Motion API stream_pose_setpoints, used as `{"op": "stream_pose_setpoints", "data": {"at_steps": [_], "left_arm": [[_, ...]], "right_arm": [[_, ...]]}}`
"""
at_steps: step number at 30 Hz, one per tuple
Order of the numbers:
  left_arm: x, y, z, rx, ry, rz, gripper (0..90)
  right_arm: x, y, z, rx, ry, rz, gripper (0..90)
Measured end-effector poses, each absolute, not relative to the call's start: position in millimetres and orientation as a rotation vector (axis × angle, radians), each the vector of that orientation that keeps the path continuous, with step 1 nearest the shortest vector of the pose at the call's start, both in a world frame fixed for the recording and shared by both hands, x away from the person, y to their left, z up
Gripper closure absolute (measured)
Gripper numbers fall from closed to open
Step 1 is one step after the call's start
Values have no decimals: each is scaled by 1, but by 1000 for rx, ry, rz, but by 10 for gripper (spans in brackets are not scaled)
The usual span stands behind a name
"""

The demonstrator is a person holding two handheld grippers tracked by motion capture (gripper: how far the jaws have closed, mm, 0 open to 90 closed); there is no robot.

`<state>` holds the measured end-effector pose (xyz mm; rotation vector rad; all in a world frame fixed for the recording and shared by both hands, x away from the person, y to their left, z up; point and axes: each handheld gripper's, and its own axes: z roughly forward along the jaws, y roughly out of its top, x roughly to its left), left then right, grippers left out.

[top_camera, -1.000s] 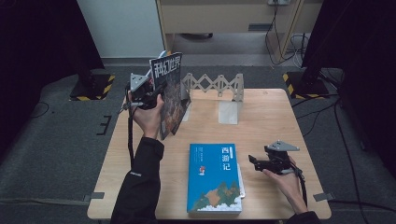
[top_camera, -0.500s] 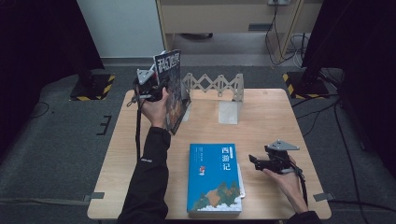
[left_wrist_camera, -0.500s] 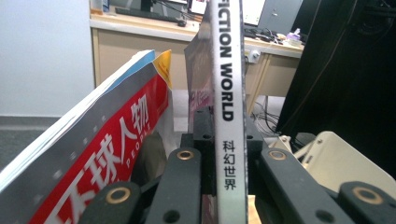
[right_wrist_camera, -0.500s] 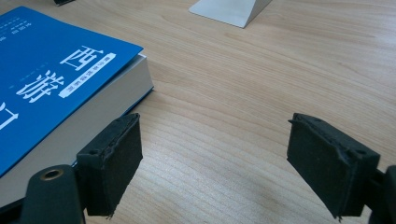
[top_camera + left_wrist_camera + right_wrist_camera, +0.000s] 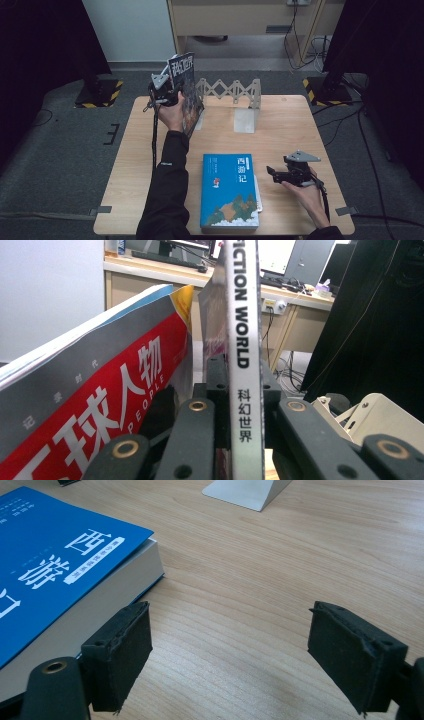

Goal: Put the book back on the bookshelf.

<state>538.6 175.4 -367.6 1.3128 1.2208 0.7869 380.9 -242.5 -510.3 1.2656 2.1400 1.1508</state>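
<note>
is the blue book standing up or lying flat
Lying flat: the blue book rests cover-up on the table, beside the open right gripper.

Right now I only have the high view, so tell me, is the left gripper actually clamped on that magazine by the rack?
Observer: Yes. In the left gripper view the left gripper is shut on the magazine, jaws pressing its spine from both sides.
Operator: Anything beside it?
Observer: A second magazine with a red cover leans close on one side.
Operator: And the right gripper?
Observer: The right gripper is open, holding nothing, low over the table beside the blue book.
</note>
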Motion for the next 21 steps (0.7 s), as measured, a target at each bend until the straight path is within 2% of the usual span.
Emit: {"op": "stream_pose_setpoints", "data": {"at_steps": [10, 21], "left_arm": [[542, 161, -379, 1353, 1172, 791, 824], [539, 167, -394, 1337, 1161, 771, 823]], "right_arm": [[381, -241, -511, 1253, 2138, 1143, 181], [382, -240, -513, 1254, 2142, 1139, 182]]}}
